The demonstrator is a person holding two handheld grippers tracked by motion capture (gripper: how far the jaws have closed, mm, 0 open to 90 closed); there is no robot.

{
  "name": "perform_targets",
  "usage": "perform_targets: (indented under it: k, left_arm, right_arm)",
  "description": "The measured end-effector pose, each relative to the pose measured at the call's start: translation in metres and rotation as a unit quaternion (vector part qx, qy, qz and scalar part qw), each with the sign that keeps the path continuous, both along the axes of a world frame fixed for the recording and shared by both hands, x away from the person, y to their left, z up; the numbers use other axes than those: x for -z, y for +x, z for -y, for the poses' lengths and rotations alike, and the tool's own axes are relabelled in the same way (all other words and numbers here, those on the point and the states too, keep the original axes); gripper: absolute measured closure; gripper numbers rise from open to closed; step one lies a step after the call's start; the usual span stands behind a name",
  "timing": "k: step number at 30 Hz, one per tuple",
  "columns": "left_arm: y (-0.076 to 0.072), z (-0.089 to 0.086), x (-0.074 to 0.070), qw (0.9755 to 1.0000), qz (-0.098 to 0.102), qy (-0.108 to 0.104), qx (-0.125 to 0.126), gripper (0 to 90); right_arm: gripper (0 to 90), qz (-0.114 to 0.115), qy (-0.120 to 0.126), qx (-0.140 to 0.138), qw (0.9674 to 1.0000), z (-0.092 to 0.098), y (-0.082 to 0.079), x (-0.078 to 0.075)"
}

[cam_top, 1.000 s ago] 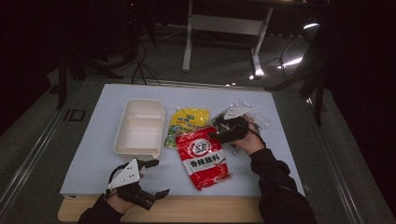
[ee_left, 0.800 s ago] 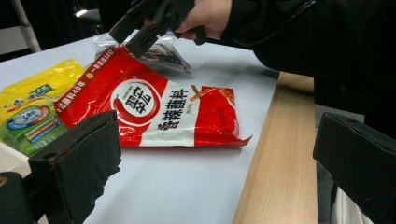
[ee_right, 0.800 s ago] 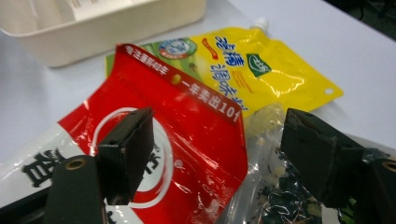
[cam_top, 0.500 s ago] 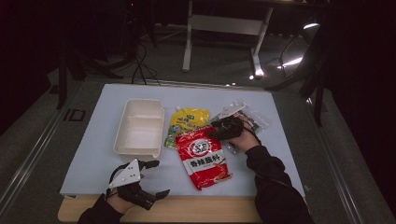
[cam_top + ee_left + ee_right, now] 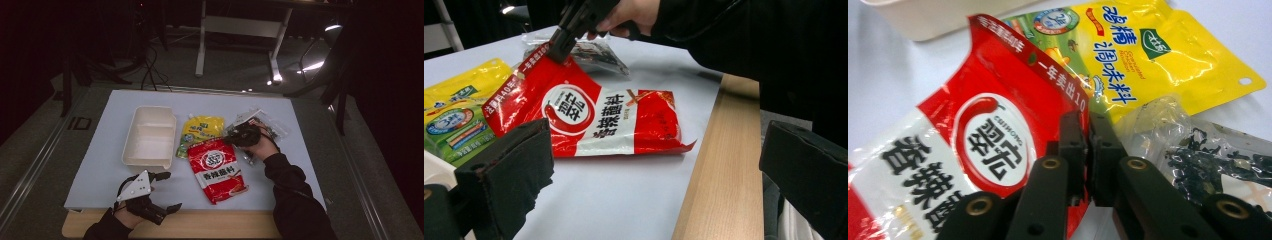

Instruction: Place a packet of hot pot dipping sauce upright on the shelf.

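A red seasoning pouch (image 5: 217, 170) (image 5: 589, 115) (image 5: 948, 150) lies flat in the middle of the pale blue mat. My right gripper (image 5: 234, 140) (image 5: 558, 54) (image 5: 1087, 120) reaches its upper right corner. Its jaws have just been closing and now pinch the pouch's top edge between them. That corner looks slightly raised. My left gripper (image 5: 172, 191) (image 5: 654, 145) rests open near the table's front edge, with nothing between its jaws.
A yellow pouch (image 5: 202, 130) (image 5: 1148, 50) lies just behind the red one. To its left stands a white two-compartment tray (image 5: 150, 135). A clear bag of dark dried food (image 5: 267, 127) (image 5: 1208, 145) lies under the right hand. A wooden strip (image 5: 724, 165) edges the table front.
The right gripper's jaws have come together on the red pouch's top corner after shifting slightly left. The left gripper has not moved.
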State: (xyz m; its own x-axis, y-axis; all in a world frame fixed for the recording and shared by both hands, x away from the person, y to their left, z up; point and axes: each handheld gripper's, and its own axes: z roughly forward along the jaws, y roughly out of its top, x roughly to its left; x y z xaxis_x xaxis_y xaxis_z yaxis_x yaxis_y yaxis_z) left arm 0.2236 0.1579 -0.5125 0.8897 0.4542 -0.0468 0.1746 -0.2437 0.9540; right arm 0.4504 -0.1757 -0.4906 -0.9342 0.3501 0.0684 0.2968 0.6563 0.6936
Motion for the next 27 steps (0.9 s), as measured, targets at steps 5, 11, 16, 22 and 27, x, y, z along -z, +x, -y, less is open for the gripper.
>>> perform_targets:
  k: [5,11,16,22,27]
  left_arm:
    - [0.000,0.001,0.000,1.0000,0.000,0.003,-0.001,1.7]
    - [0.001,0.003,0.000,1.0000,-0.007,0.004,-0.004,1.7]
    - [0.001,0.005,0.000,0.9999,-0.009,0.005,-0.002,1.7]
    - [0.002,0.008,0.000,0.9999,-0.011,0.008,0.000,1.7]
    - [0.003,0.009,-0.003,0.9999,-0.010,0.007,-0.003,1.7]
  right_arm:
    - [88.9,0.017,0.001,-0.005,0.9998,0.002,-0.009,-0.011]
    - [89.4,0.031,0.005,-0.014,0.9994,0.005,-0.021,-0.023]
    - [89.6,0.047,0.014,-0.019,0.9986,0.010,-0.035,-0.038]
    - [89.5,0.070,0.031,-0.020,0.9969,0.022,-0.051,-0.056]
    - [89.5,0.090,0.038,-0.023,0.9949,0.030,-0.066,-0.070]
